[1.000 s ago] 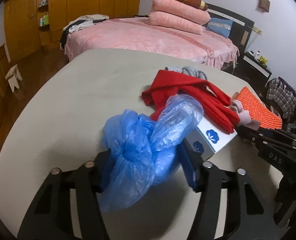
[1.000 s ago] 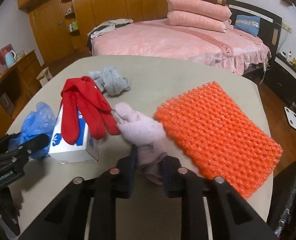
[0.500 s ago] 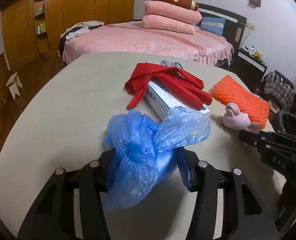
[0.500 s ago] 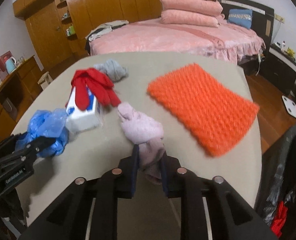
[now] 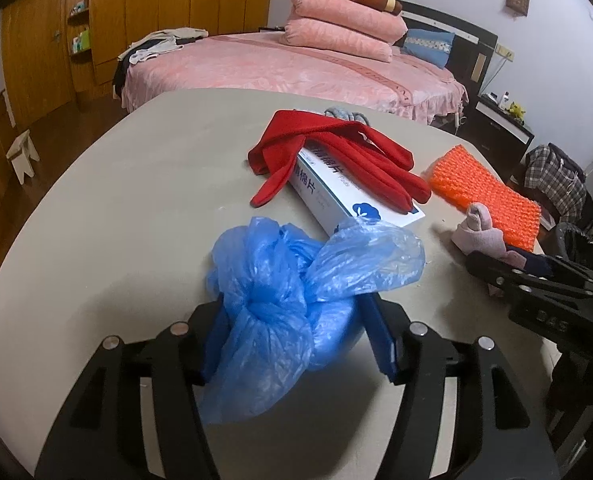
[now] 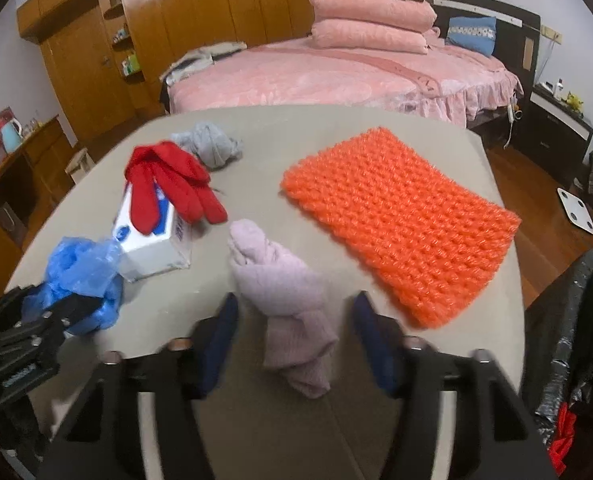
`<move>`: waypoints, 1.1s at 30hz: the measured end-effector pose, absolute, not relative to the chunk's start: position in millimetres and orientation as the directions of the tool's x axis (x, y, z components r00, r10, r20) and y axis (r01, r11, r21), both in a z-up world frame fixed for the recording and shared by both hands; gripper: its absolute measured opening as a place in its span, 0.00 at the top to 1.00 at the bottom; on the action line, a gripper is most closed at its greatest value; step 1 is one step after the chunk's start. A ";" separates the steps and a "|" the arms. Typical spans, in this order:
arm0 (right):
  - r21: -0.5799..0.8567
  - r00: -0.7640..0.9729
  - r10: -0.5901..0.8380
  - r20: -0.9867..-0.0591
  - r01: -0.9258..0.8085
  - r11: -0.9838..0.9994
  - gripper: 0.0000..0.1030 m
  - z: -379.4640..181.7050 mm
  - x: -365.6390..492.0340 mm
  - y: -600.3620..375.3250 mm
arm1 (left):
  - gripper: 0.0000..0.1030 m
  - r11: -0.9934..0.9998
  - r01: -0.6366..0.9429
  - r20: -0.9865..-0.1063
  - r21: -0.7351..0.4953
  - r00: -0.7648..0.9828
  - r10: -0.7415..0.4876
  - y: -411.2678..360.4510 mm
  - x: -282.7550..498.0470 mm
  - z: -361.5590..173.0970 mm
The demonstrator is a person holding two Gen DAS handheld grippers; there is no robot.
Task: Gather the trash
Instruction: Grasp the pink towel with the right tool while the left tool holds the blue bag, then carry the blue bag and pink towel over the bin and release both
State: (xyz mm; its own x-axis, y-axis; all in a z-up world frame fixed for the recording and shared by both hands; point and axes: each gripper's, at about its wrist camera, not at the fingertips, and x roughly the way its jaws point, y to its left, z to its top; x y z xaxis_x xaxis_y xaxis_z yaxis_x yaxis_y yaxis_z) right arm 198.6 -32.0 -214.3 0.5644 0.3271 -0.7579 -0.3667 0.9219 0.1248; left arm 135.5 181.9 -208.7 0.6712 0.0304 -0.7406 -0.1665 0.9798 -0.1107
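Partly hidden things come first: the grey bundle shows only as a scrap behind the red gloves in the left wrist view, and the printing on the white box under those gloves is too small to read. At the right edge of the right wrist view a black bin bag is cut off by the frame, with something red low inside it that cannot be made out. The near fingers of the right claw are smeared by motion blur.

The left claw has its blue pads on either side of the knotted blue plastic bag; its jaws have just been opening a little, and whether the pads press the plastic cannot be told, since the crumpled bag covers them. The bag bulges forward onto the bench and lies just beside the near end of the white box.

The right claw's jaws have just been opening, and they stand apart with clear gaps on both sides of the pale pink rolled cloth, which lies on the bench between them, untouched. The orange knitted mat lies flat just to the right of that cloth.
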 end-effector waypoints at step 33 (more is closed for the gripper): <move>0.178 0.651 0.363 -0.666 -0.335 0.925 0.71 -155.0 159.9 -80.4 | 0.55 0.991 -0.078 -0.644 -0.112 0.765 -0.013 121.7 121.6 -150.8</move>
State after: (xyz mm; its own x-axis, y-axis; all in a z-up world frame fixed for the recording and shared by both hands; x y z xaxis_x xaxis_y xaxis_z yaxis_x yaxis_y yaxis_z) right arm 159.9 -80.4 -155.0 0.6513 0.3635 -0.6661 -0.3346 0.9254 0.1778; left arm 121.6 121.7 -150.8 0.7648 -0.0131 -0.6441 -0.0776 0.9906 -0.1124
